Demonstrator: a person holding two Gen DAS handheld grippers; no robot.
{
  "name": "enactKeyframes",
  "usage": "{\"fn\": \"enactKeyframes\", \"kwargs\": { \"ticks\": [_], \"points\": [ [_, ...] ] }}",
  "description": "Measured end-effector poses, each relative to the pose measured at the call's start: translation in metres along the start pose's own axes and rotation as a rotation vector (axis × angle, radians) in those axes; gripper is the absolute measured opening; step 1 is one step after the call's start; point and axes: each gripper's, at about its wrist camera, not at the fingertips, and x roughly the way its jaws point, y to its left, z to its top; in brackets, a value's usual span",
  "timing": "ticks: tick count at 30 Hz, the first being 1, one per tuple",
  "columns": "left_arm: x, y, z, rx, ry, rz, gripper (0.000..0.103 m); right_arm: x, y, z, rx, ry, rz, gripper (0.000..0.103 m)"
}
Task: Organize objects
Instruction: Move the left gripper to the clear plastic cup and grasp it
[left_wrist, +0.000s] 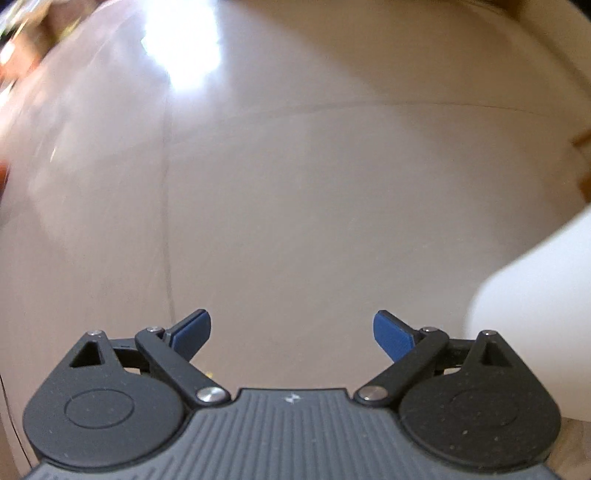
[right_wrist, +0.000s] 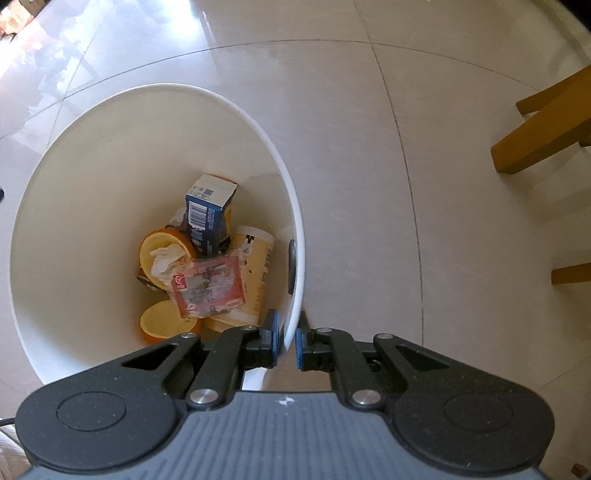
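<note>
In the right wrist view a white round bin (right_wrist: 74, 206) stands on the tiled floor. Inside lie a blue carton (right_wrist: 208, 216), a red snack packet (right_wrist: 208, 286), a cream paper cup (right_wrist: 255, 273), orange cups (right_wrist: 166, 321) and a crumpled tissue (right_wrist: 166, 258). My right gripper (right_wrist: 286, 341) is shut on the bin's near rim, one blue pad inside and one outside the wall. In the left wrist view my left gripper (left_wrist: 291, 332) is open and empty above the floor. The white bin wall (left_wrist: 535, 314) shows blurred at its right.
Pale glossy floor tiles (right_wrist: 351, 184) surround the bin. Wooden furniture legs (right_wrist: 543, 122) stand at the right in the right wrist view. The left wrist view is blurred, with a bright glare (left_wrist: 184, 48) on the floor and cluttered items (left_wrist: 18, 48) at the far left.
</note>
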Motion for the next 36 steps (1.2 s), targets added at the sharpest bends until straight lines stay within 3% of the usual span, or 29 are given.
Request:
{"fn": "enactKeyframes", "kwargs": {
  "ticks": [4, 8, 11, 18, 24, 32, 34, 36],
  "points": [
    [0.056, 0.043, -0.031, -0.121, 0.079, 0.127, 0.094, 0.001, 0.001, 0.000, 0.008, 0.004, -0.009, 0.011],
    [0.095, 0.077, -0.057, -0.208, 0.182, 0.139, 0.094, 0.002, 0.001, 0.000, 0.012, 0.005, -0.013, 0.011],
    [0.109, 0.093, -0.065, -0.223, 0.200, 0.173, 0.093, 0.002, 0.001, 0.001, 0.019, 0.007, -0.012, 0.011],
    [0.130, 0.113, -0.078, -0.333, 0.189, 0.104, 0.091, 0.003, 0.002, 0.001, 0.025, 0.010, -0.017, 0.011],
    [0.146, 0.123, -0.082, -0.309, 0.216, 0.138, 0.070, 0.003, 0.003, 0.001, 0.023, 0.012, -0.025, 0.011],
    [0.145, 0.126, -0.079, -0.324, 0.195, 0.128, 0.053, 0.004, 0.004, 0.000, 0.022, 0.012, -0.033, 0.011],
    [0.146, 0.126, -0.077, -0.297, 0.191, 0.143, 0.037, 0.004, 0.004, 0.000, 0.025, 0.012, -0.033, 0.011],
    [0.145, 0.126, -0.075, -0.293, 0.192, 0.149, 0.035, 0.003, 0.004, 0.000, 0.025, 0.012, -0.034, 0.011]
  ]
}}
